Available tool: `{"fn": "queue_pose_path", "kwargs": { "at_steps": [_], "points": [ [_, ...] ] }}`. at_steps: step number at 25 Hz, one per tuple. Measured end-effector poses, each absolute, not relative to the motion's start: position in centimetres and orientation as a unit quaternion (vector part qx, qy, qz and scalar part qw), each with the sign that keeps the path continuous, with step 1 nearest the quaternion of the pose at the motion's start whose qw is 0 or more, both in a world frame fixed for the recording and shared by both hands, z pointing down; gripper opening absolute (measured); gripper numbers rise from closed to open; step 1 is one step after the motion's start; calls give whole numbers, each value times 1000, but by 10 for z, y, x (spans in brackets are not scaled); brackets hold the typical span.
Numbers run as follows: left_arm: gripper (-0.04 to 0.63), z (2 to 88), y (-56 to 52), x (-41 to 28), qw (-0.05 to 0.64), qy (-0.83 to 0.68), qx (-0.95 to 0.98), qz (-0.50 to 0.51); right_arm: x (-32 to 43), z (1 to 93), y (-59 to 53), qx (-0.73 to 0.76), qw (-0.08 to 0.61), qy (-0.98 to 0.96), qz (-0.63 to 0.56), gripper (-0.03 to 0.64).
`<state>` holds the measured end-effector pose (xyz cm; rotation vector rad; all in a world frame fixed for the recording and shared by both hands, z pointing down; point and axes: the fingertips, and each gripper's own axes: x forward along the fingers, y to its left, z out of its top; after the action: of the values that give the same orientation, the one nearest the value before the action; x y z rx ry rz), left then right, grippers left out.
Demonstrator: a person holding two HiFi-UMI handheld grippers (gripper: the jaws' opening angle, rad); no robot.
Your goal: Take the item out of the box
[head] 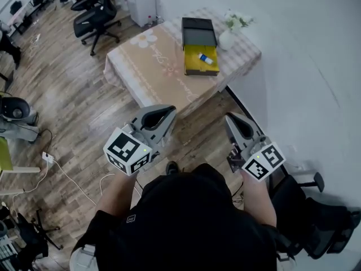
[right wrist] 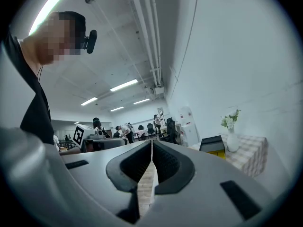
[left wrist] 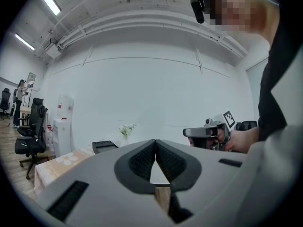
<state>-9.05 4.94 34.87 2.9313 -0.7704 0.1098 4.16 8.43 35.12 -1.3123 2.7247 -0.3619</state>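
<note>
An open box (head: 200, 60) with a yellow inside and a black lid (head: 198, 30) lies on a cloth-covered table (head: 163, 66) some way ahead of me. A small white and blue item (head: 206, 58) rests in the yellow part. My left gripper (head: 171, 111) and right gripper (head: 229, 118) hover over the wooden floor, well short of the table, both shut and empty. In the left gripper view the shut tips (left wrist: 155, 141) point toward the box lid (left wrist: 104, 146). In the right gripper view the shut tips (right wrist: 151, 142) aim left of the box (right wrist: 215, 146).
A white vase of flowers (head: 228, 35) stands beside the box at the table's right end. A white wall (head: 304, 49) runs along the right. Office chairs (head: 96, 13) stand at the back left, and cables (head: 53, 162) lie on the floor at left. People stand far off (right wrist: 125, 131).
</note>
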Motion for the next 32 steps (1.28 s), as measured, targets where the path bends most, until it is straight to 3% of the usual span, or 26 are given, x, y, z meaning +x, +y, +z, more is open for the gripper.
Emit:
{"fn": "queue_pose_path", "kwargs": {
  "at_steps": [12, 22, 32],
  "points": [
    [14, 367, -35, -69, 72, -271, 958, 56, 66, 380, -12, -404, 52, 901, -152, 37],
    [14, 372, -158, -7, 91, -309, 944, 71, 126, 401, -146, -354, 47, 916, -184, 38],
    [14, 357, -223, 33, 70, -343, 934, 74, 162, 400, -222, -328, 51, 924, -187, 38]
  ]
}}
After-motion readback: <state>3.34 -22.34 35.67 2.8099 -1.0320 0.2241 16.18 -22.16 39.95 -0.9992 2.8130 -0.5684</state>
